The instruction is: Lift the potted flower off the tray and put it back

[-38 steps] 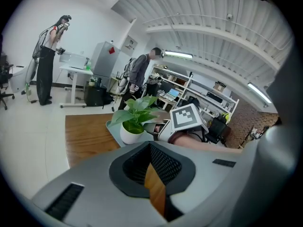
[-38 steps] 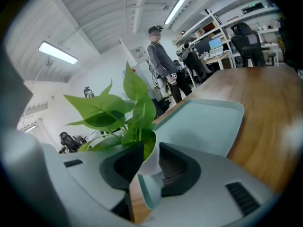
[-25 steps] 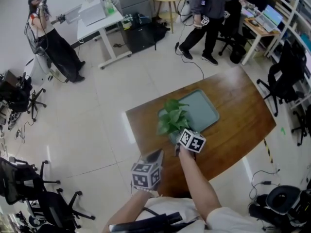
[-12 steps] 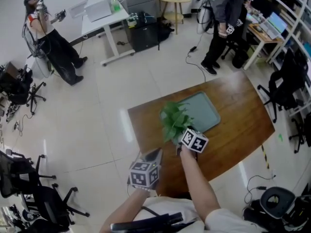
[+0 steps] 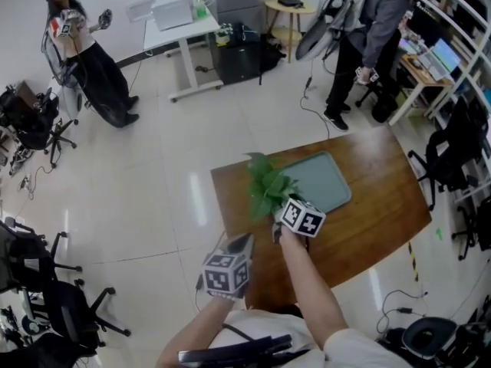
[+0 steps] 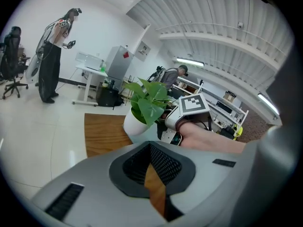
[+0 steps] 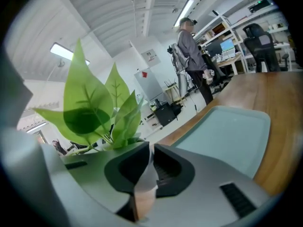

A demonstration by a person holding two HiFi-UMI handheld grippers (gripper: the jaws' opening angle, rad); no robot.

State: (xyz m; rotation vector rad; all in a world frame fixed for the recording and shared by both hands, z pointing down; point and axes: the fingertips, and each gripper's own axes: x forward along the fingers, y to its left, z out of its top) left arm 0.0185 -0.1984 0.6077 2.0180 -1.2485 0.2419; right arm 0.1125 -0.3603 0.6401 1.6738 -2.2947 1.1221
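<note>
The potted flower (image 5: 267, 186) has broad green leaves (image 7: 90, 110) and a white pot (image 6: 136, 123). It hangs by the left end of the pale green tray (image 5: 326, 182), over the brown table (image 5: 376, 205). My right gripper (image 5: 278, 225) is shut on the pot's white rim (image 7: 144, 174); its jaws have just been closing on it. In the right gripper view the tray (image 7: 232, 136) lies ahead, below the pot. My left gripper (image 5: 244, 244) stays near the table's front edge, short of the pot. Its jaws (image 6: 154, 183) stand slightly apart with only the wood showing between them.
The table's left edge drops to a white tiled floor (image 5: 153, 198). A person (image 5: 376, 29) stands beyond the table's far end and another (image 5: 84, 60) at the far left by a white desk (image 5: 180, 21). Office chairs (image 5: 46, 282) stand at the left, shelves at the right.
My right gripper has risen a little, carrying the plant with it and to the left of the tray. The left gripper shifted slightly. The people at the back have moved.
</note>
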